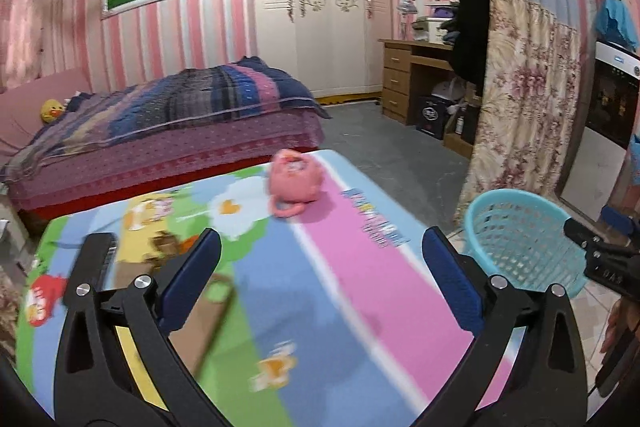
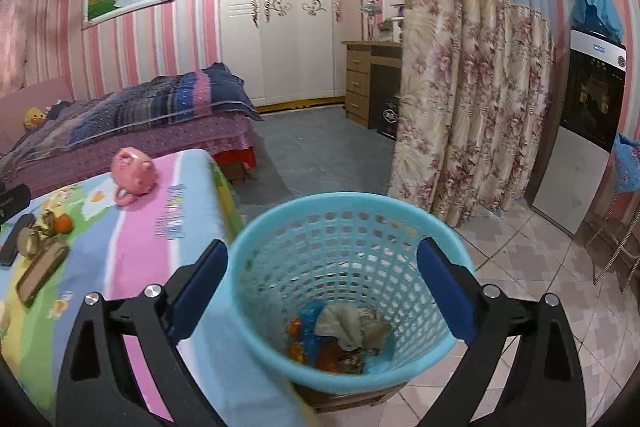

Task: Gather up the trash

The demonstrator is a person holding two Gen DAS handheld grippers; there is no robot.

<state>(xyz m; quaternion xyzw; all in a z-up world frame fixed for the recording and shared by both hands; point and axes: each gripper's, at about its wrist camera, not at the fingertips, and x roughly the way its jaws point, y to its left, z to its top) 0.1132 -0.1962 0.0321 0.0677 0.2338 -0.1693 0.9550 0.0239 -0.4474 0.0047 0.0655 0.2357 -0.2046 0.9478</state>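
A light blue plastic basket (image 2: 352,219) stands beside the table's right edge; it holds crumpled wrappers and a grey wad (image 2: 348,327). My right gripper (image 2: 324,287) is open and empty right above the basket's mouth. On the cartoon-print table cover (image 2: 160,227) at the left lie crumpled scraps (image 2: 36,235), an orange fruit (image 2: 63,223) and a brown flat box (image 2: 42,269). My left gripper (image 1: 320,279) is open and empty over the table cover (image 1: 320,307); the basket (image 1: 520,239) shows to its right.
A pink piggy bank (image 1: 294,183) sits at the table's far edge. A black phone (image 2: 14,239) lies at the table's left. A bed (image 1: 160,131), wardrobe (image 1: 320,15), desk (image 1: 416,79) and floral curtain (image 2: 472,99) stand beyond. A refrigerator (image 2: 580,131) is at the right.
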